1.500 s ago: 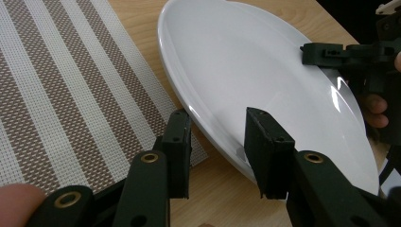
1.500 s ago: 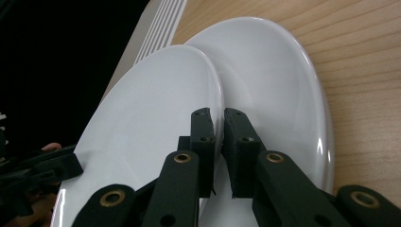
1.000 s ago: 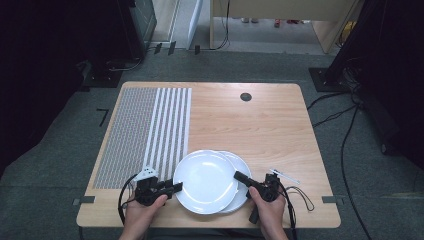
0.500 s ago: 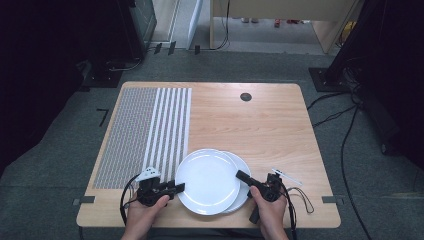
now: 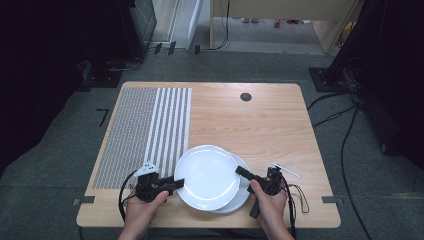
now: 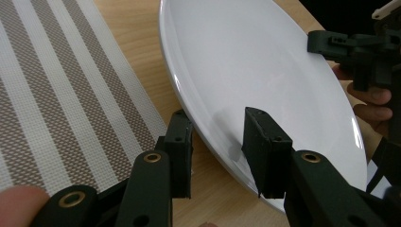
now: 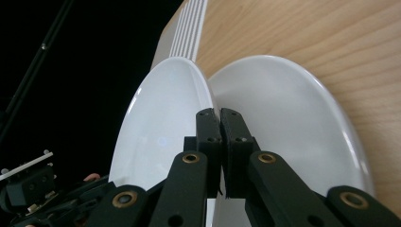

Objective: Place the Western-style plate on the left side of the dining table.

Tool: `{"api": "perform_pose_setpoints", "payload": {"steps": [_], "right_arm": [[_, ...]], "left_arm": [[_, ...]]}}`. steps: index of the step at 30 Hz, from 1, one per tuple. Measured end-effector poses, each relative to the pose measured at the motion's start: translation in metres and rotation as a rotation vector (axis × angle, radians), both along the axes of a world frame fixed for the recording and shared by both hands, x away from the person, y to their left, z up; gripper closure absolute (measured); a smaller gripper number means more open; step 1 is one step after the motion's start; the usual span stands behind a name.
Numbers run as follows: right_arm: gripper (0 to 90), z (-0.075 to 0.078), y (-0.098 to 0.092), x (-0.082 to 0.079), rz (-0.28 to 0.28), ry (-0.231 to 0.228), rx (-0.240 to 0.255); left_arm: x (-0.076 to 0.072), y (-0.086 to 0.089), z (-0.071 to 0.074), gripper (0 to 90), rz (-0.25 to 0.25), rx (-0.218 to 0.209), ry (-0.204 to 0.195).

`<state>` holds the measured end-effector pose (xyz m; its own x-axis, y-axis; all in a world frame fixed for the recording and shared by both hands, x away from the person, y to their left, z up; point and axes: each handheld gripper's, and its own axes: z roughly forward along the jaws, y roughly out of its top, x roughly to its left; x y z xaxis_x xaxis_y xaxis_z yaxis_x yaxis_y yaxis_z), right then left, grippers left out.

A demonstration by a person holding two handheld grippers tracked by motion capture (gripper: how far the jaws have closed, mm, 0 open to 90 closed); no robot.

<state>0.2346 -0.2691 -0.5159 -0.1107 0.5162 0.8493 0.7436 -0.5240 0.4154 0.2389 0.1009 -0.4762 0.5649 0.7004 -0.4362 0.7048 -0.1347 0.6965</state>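
Observation:
Two white plates lie near the front edge of the wooden table [image 5: 260, 125]. I hold the upper plate [image 5: 207, 177] by two opposite sides. My left gripper [image 5: 177, 184] is shut on its left rim, and in the left gripper view [image 6: 220, 127] one jaw is above the upper plate [image 6: 265, 71] and one below. My right gripper [image 5: 240, 172] pinches the right rim. In the right gripper view [image 7: 220, 113] the jaws are almost together on the edge of the upper plate [image 7: 161, 127]. The lower plate [image 5: 243, 197] rests on the table, offset to the right [image 7: 293, 123].
A striped woven placemat [image 5: 150, 130] covers the left part of the table, close to the plates [image 6: 61, 94]. A thin white stick [image 5: 286, 170] lies right of my right hand. A round black hole [image 5: 245, 96] sits near the far edge. Cables run over the floor.
The upper plate sits a touch farther from me than a second ago. Both hands have stayed about where they were, still on its rim.

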Motion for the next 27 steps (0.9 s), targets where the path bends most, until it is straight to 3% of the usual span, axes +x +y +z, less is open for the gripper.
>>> {"api": "perform_pose_setpoints", "payload": {"steps": [4, 8, 12, 21, 27], "right_arm": [[88.8, 0.010, 0.007, 0.006, 0.017, -0.009, 0.008], [88.8, 0.019, 0.018, 0.014, 0.029, -0.030, 0.000], [88.9, 0.023, 0.030, 0.022, 0.040, -0.021, 0.022], [88.9, 0.037, 0.068, 0.050, 0.065, -0.024, 0.050], [88.9, 0.047, 0.091, 0.067, 0.075, -0.034, 0.068]], "left_arm": [[0.002, 0.008, 0.005, 63.7, 0.009, 0.012, -0.013], [0.005, 0.021, 0.007, 63.6, 0.026, -0.006, -0.006], [0.010, 0.035, 0.015, 64.3, 0.050, -0.014, -0.016], [0.023, 0.069, 0.035, 64.4, 0.117, -0.006, -0.045], [0.034, 0.091, 0.042, 64.4, 0.146, -0.019, -0.042]]}}
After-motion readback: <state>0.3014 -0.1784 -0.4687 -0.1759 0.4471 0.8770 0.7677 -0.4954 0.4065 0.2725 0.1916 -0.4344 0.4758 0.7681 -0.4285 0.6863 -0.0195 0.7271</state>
